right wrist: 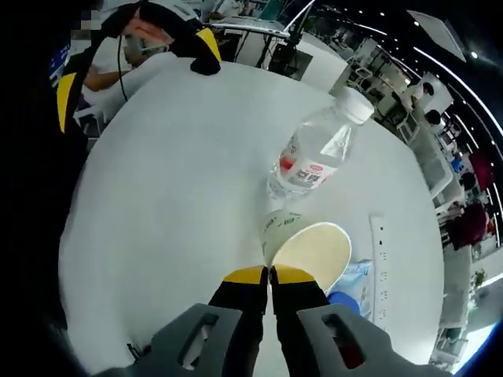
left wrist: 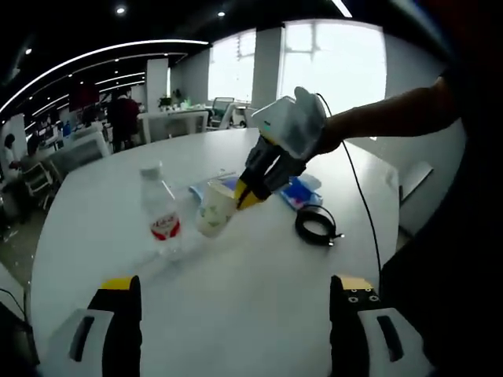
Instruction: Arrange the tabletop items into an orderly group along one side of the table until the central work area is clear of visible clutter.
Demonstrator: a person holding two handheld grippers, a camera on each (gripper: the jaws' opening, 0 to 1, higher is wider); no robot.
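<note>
The right gripper (left wrist: 245,193) pinches the paper cup (left wrist: 214,209) by its rim, seemingly lifted; the water bottle (left wrist: 161,210) stands just beside the cup; the left gripper (left wrist: 236,292) is spread wide above the white table (left wrist: 236,306).

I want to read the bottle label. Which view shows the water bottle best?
The right gripper view: the water bottle is large there, with its white cap and red label in sight, just beyond the paper cup. In the left gripper view the bottle is smaller and blurred.
</note>
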